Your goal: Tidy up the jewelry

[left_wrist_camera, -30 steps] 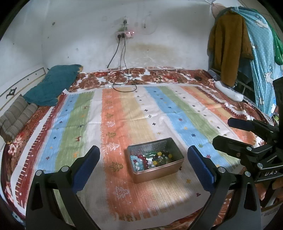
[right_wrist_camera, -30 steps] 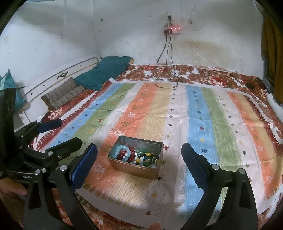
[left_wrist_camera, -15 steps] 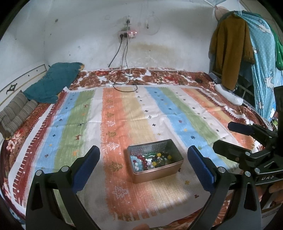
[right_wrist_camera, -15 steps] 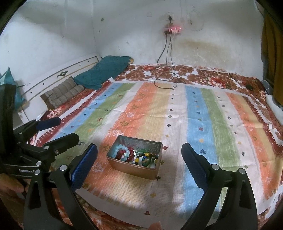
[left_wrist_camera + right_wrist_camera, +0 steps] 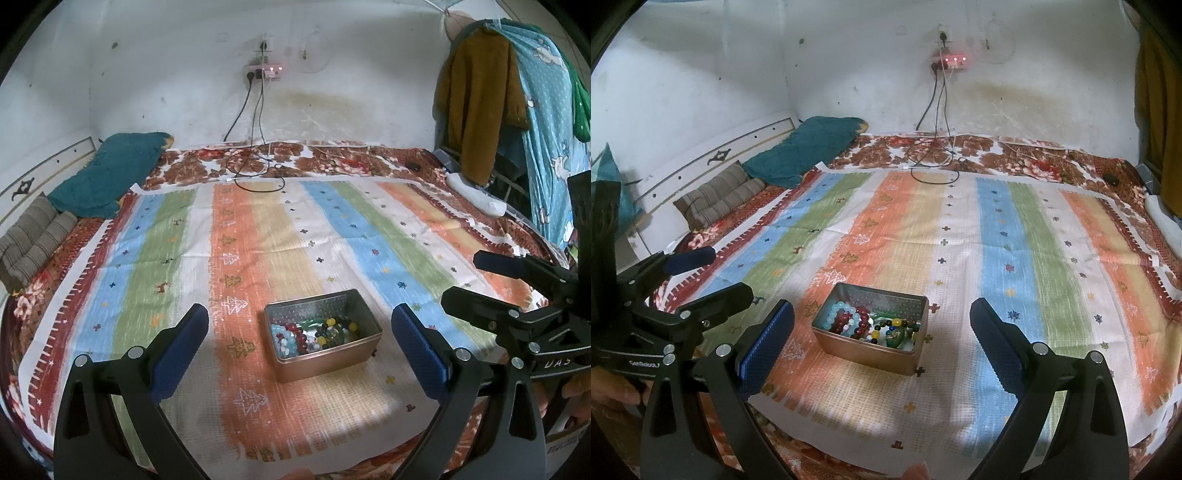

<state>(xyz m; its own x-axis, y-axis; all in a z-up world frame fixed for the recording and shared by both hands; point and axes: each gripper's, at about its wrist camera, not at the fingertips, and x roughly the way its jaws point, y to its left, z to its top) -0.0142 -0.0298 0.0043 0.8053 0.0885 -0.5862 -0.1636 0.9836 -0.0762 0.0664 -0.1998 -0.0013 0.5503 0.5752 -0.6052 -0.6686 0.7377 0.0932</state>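
A small open metal tin [image 5: 327, 363] [image 5: 864, 354] rests on the striped cloth near the bed's front edge. Inside lies a heap of beaded bracelets [image 5: 314, 332] [image 5: 871, 326] in pale blue, dark red, green and yellow. My left gripper [image 5: 299, 317] hovers short of the tin, open, its blue pads wide apart with nothing between them. My right gripper [image 5: 882, 308] is open too and holds nothing, the tin showing between its fingers. Each gripper appears in the other's view: the right gripper [image 5: 463, 277] at the right edge, the left gripper [image 5: 727, 271] at the left.
A striped cloth [image 5: 258, 240] covers a floral bedsheet. A teal pillow [image 5: 110, 170] and a striped cushion [image 5: 33, 236] lie at the far left. Charging cables [image 5: 255, 173] trail from a wall socket. Clothes [image 5: 480, 103] hang at the right, above a white object [image 5: 476, 195].
Both views have drifted only slightly. The tin and its beads have not moved, and both grippers stay open.
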